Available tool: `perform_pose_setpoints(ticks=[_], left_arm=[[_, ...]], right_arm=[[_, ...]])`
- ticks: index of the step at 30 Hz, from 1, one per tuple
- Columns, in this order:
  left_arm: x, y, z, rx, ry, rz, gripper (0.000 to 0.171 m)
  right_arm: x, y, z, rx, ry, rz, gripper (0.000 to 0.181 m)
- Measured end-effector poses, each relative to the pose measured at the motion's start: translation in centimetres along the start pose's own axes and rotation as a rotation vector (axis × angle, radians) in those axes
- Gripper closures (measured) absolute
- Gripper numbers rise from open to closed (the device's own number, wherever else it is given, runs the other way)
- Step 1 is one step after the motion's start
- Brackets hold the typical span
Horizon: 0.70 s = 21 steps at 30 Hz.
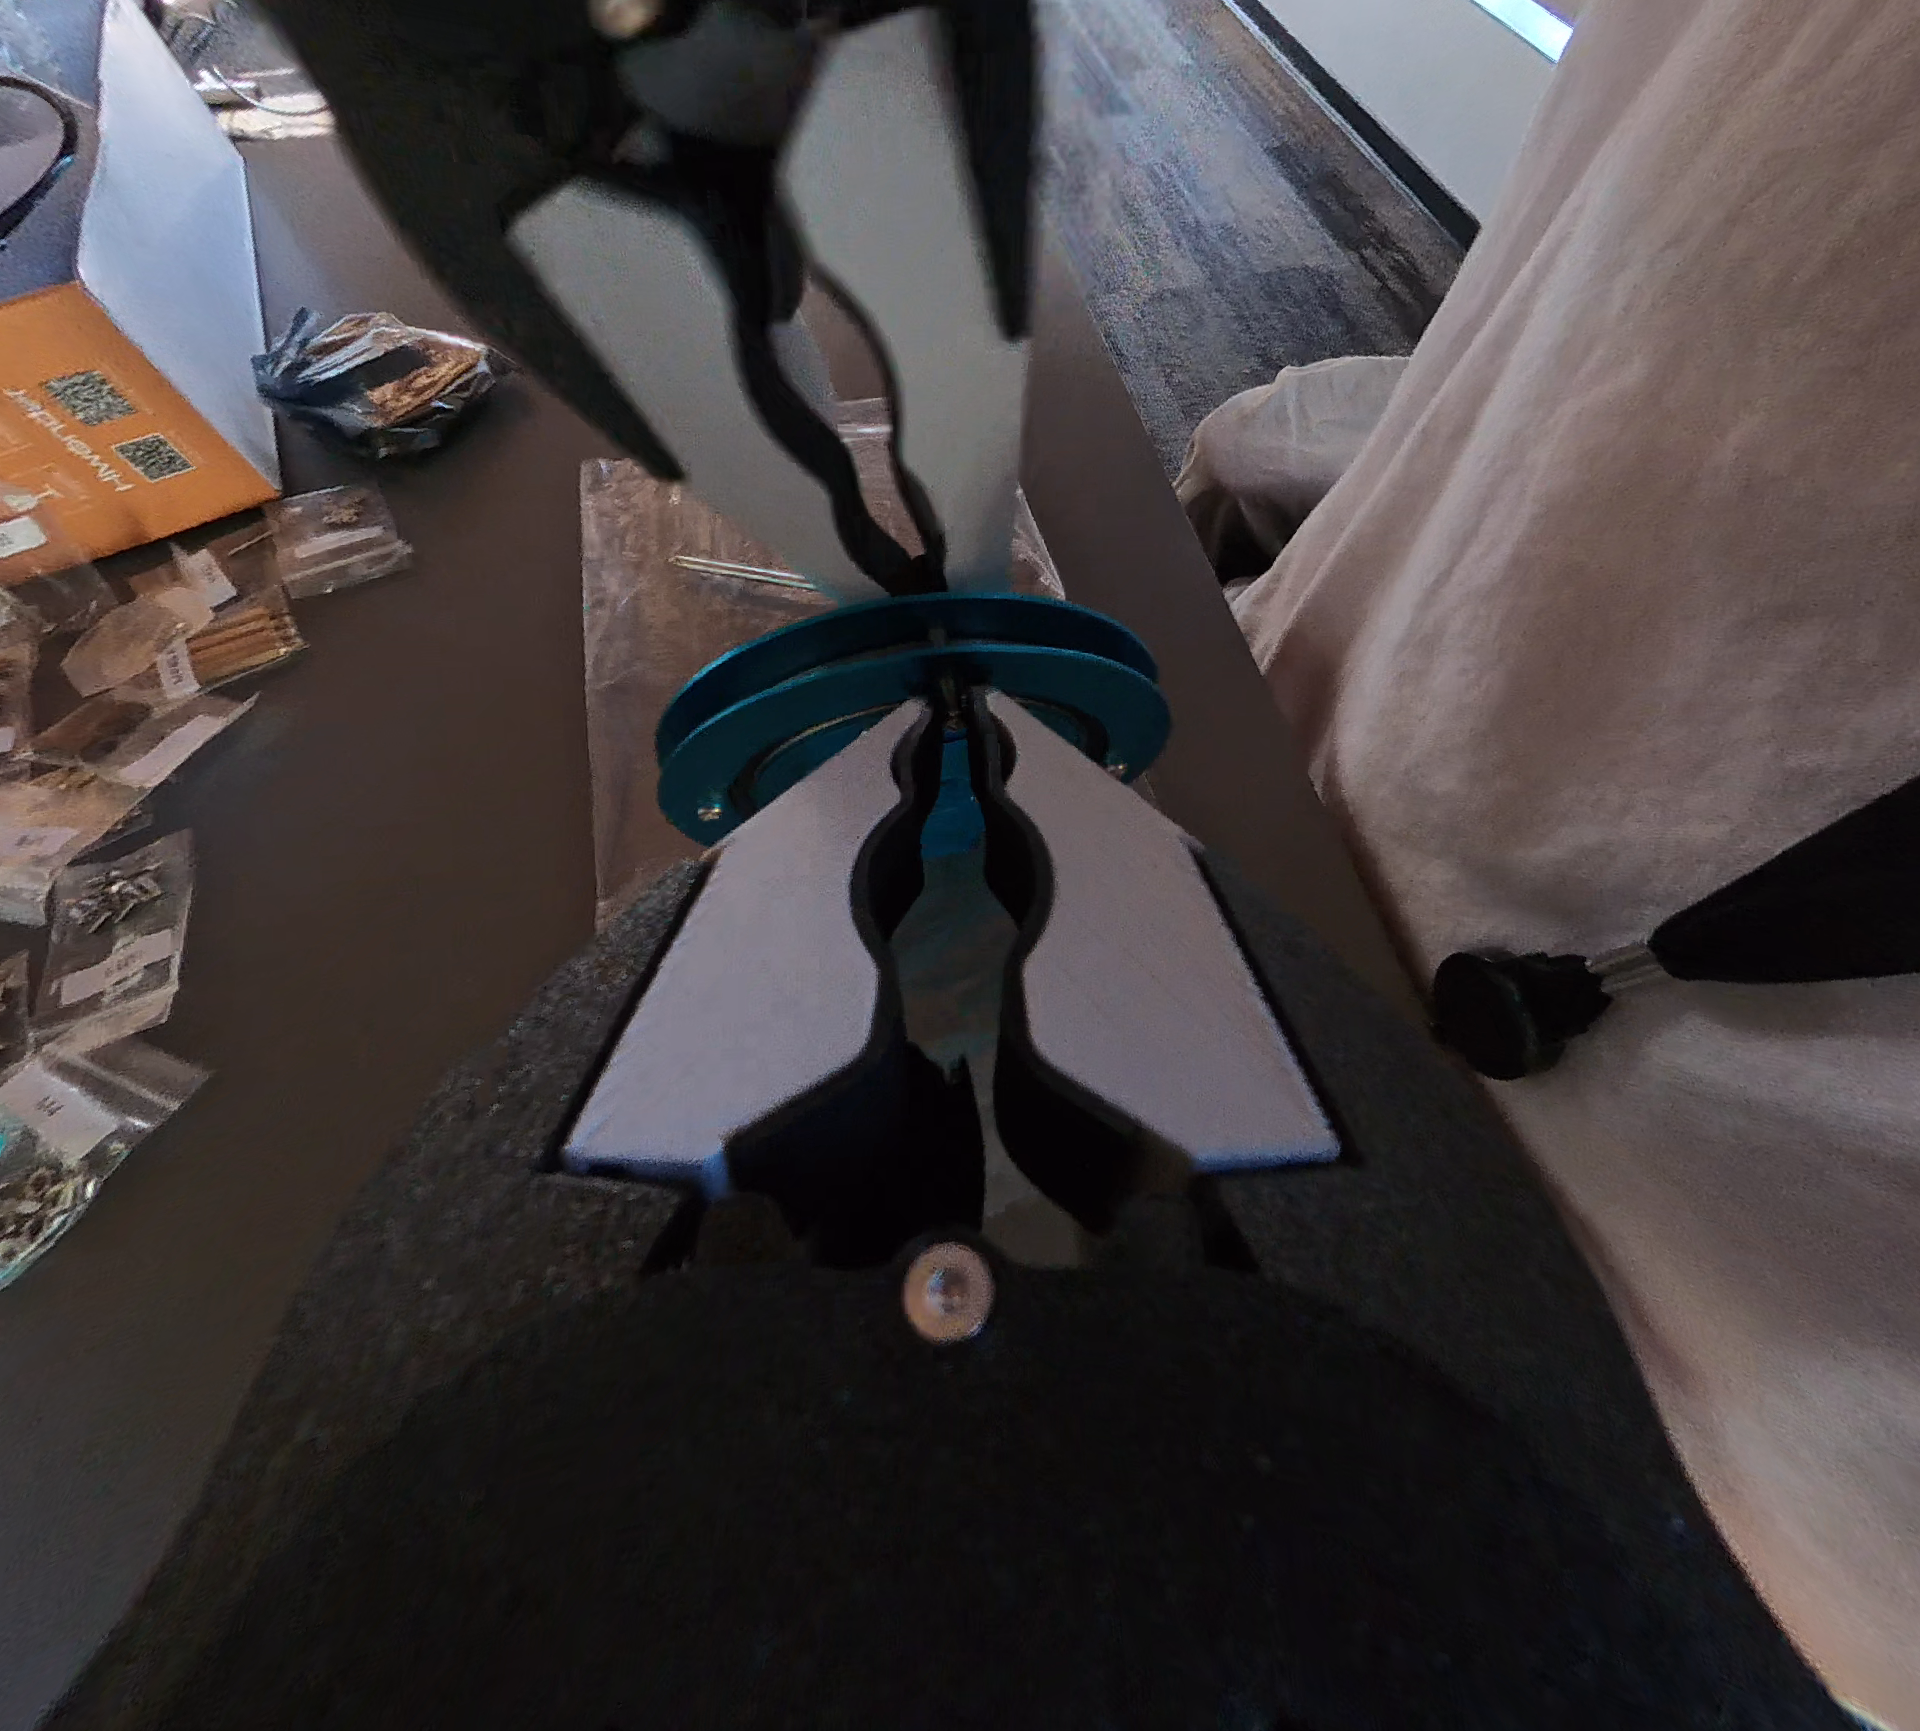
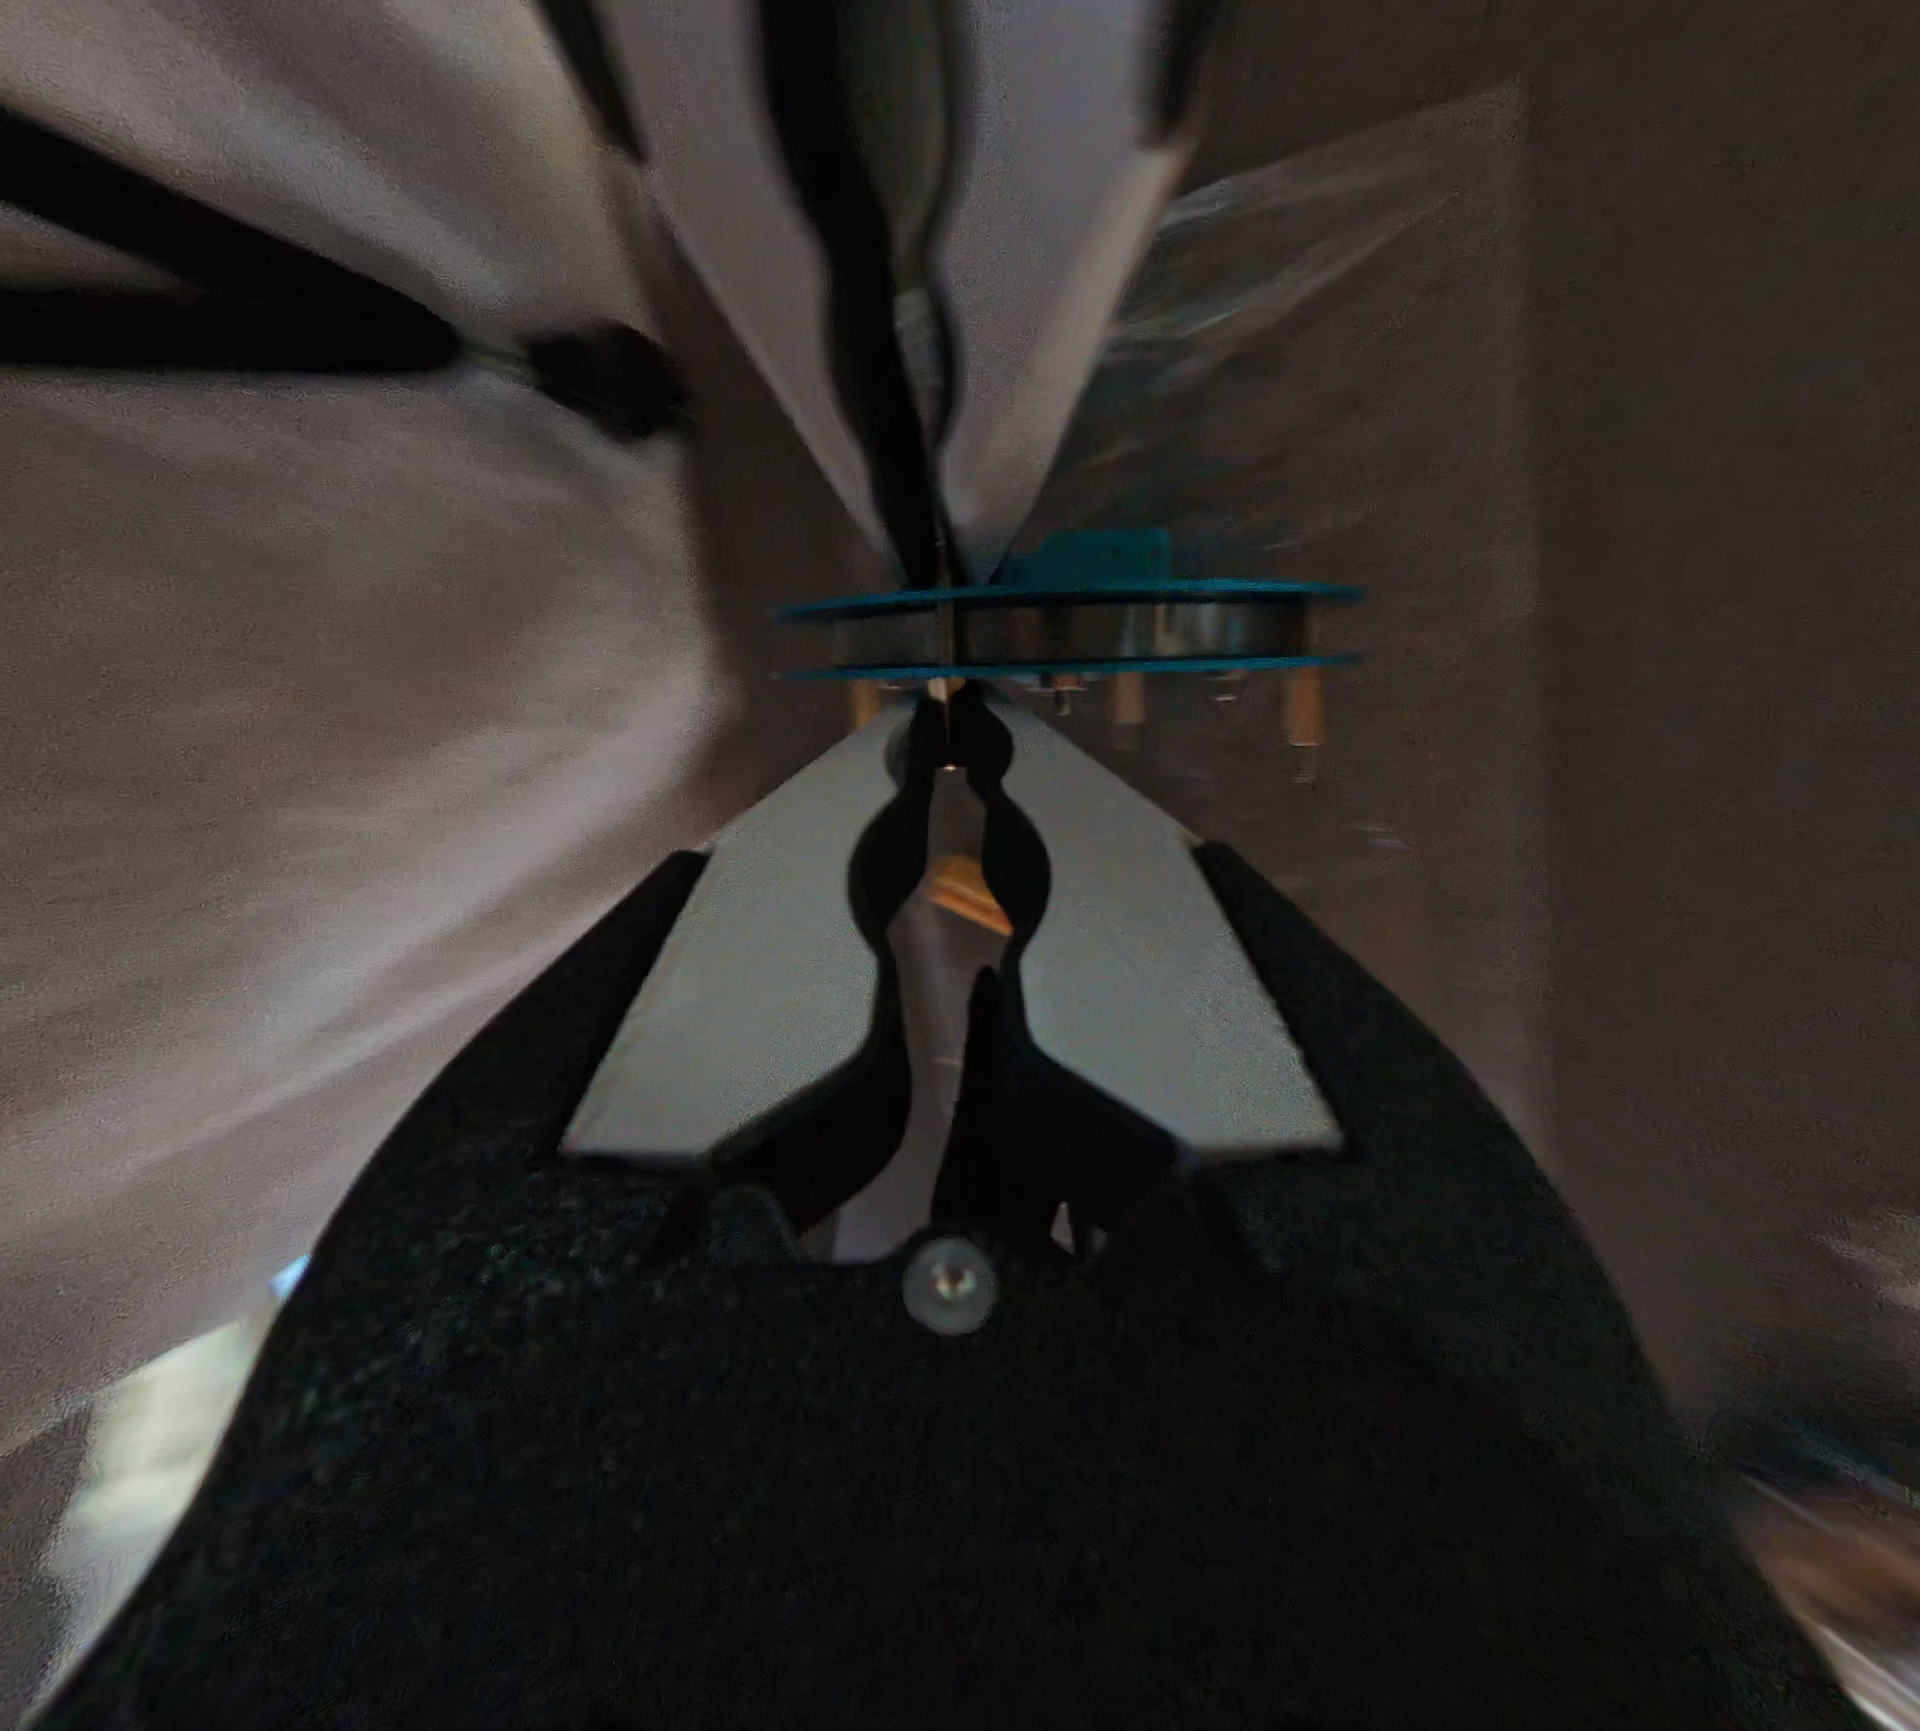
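Clutter on a dark table [image 1: 436,850]

An orange and white box [image 1: 135,393] is set at the left, with clear packets of small parts [image 1: 114,912] scattered beside it.

Opposed close wrist views; shared blue disc assembly [image 1: 914,705].

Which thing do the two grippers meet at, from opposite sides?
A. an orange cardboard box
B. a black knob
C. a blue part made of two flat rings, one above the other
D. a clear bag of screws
C: the left gripper and the right gripper both close their tips on the blue two-ring part, while the orange box lies far off on the table.
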<state>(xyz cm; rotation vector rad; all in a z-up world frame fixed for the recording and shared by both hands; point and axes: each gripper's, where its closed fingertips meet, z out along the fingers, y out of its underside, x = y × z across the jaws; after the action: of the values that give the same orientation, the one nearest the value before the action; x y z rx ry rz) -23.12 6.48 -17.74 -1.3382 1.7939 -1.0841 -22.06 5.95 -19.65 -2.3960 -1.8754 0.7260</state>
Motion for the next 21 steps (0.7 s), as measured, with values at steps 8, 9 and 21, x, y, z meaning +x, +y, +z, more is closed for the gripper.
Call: perform_pose_setpoints(ticks=[8, 9, 21], left_arm=[[-0.1, 0.0, 0.0, 0.006, -0.002, -0.002, 0.169], [-0.2, 0.0, 0.0, 0.006, -0.005, -0.005, 0.168], [-0.1, 0.0, 0.1, 0.004, -0.018, 0.029, 0.169]], right_arm=[[-1.8, -0.6, -0.2, 0.202, -0.558, 0.393, 0.176], [-1.1, -0.4, 0.0, 0.180, -0.363, 0.259, 0.176], [-2.3, -1.0, -0.8, 0.222, -0.893, 0.671, 0.174]])
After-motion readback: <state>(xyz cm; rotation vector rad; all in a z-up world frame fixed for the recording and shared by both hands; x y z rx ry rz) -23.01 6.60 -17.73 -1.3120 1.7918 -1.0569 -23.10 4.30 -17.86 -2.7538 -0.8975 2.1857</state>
